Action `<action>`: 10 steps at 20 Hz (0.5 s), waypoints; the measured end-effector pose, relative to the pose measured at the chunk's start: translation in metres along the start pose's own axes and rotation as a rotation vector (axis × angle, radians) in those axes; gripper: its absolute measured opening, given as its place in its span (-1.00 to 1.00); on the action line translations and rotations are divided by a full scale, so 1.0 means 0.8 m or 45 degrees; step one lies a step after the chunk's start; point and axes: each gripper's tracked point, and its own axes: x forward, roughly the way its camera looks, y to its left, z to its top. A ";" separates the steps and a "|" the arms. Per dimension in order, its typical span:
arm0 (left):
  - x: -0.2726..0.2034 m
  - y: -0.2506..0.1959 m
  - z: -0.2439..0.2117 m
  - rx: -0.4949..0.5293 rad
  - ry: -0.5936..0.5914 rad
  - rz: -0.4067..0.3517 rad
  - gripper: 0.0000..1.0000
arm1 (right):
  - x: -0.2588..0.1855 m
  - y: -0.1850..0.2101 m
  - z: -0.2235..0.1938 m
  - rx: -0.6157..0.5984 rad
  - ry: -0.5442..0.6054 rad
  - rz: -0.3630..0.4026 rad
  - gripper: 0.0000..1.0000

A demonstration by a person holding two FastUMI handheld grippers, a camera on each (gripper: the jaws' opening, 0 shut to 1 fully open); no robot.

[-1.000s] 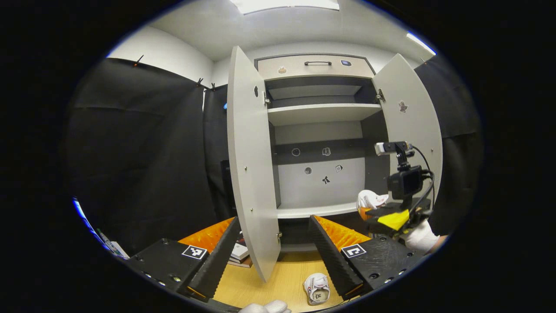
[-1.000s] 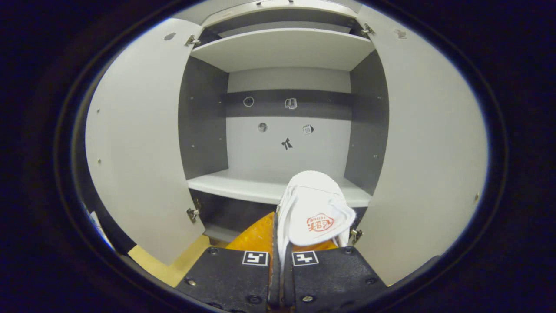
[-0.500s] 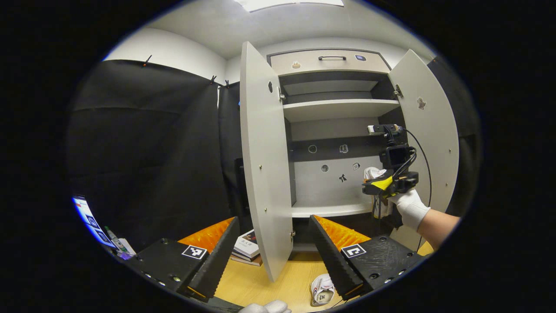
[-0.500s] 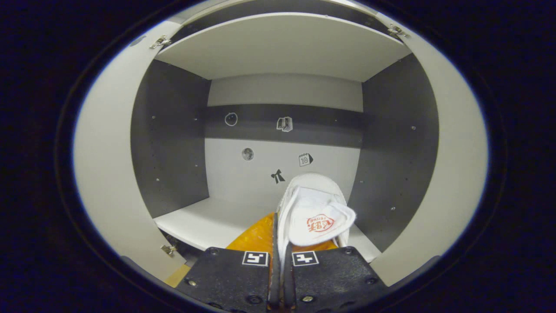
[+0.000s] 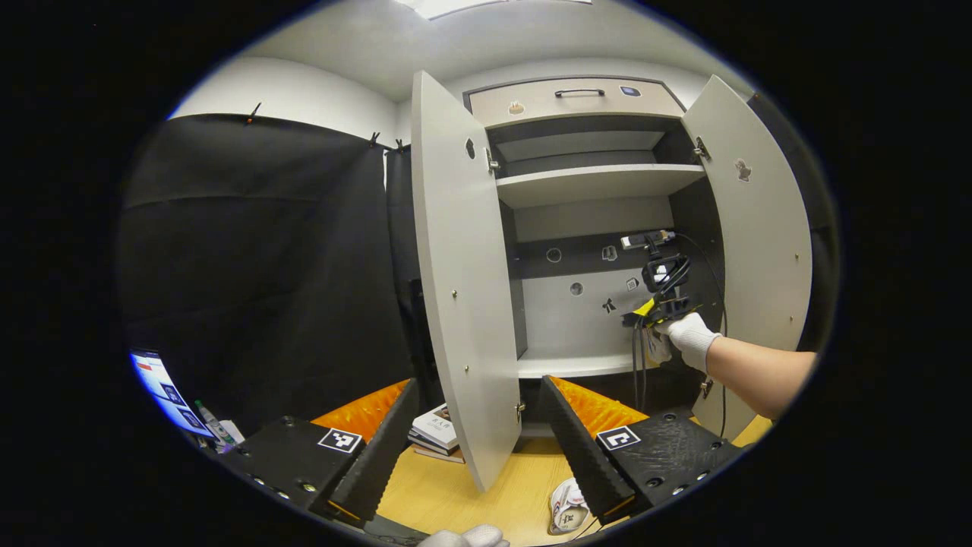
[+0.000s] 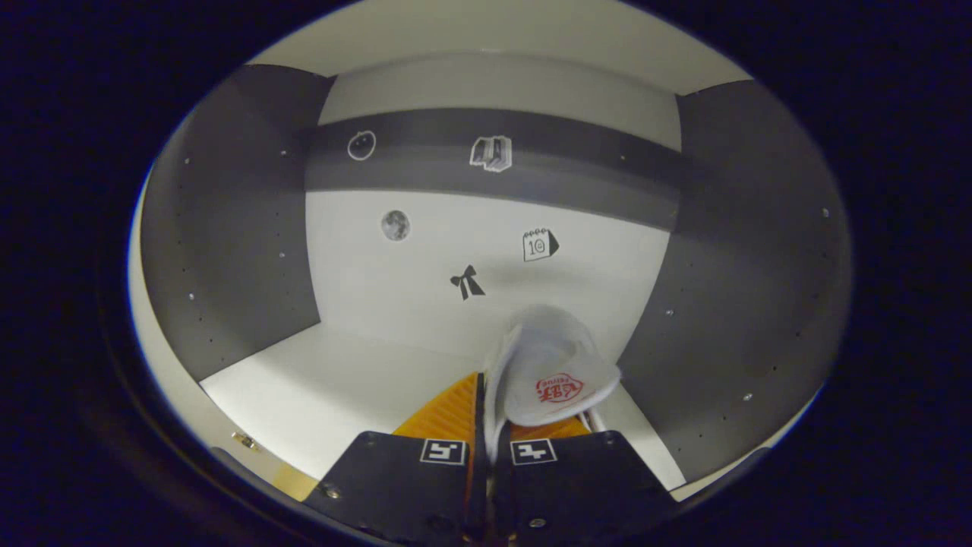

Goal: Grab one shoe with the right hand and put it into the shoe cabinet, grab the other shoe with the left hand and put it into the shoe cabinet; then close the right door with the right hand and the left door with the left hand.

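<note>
Shoe [image 6: 548, 372] number one, white with a red mark on its tongue, sits clenched between the fingers [image 6: 448, 406] of the right gripper [image 6: 486, 425], which press together on its side wall; the toe points at the back panel of the shoe cabinet [image 6: 228, 251]. In the right gripper view it hangs over the right part of the pale lower shelf [image 6: 342, 387], close to the dark right-hand side wall, and whether the sole touches the shelf cannot be told. Small stickers [image 6: 465, 281] dot the back panel ahead of it. In the left gripper view the same gripper [image 5: 659, 308] shows farther off, held by a gloved hand [image 5: 689, 338] reaching deep between the two open doors, the left door [image 5: 456, 281] swung wide and the right door [image 5: 752, 251] also standing out. The left gripper [image 5: 482, 425] waits low in front of the cabinet, its fingers [image 5: 372, 456] spread wide apart and grasping nothing. The other shoe [image 5: 566, 505] lies on the wooden desk [image 5: 448, 494] just beside the near finger. Books [image 5: 433, 433] are stacked by the foot of the left door.
</note>
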 end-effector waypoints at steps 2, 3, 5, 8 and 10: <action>0.000 -0.004 0.004 -0.003 -0.004 -0.007 0.93 | 0.010 0.002 -0.010 0.034 0.096 0.027 -0.82; 0.001 -0.004 0.005 -0.004 -0.008 -0.010 0.93 | 0.016 0.004 -0.016 0.052 0.146 0.048 -0.81; 0.002 -0.006 0.006 -0.007 -0.012 -0.015 1.00 | 0.026 0.008 -0.031 0.085 0.250 0.080 -0.80; 0.000 -0.004 0.008 0.000 -0.014 -0.018 0.93 | 0.031 0.017 -0.048 0.057 0.372 0.134 -0.79; -0.004 -0.002 0.008 0.002 -0.024 -0.016 0.93 | 0.030 0.012 -0.045 0.055 0.352 0.095 -0.76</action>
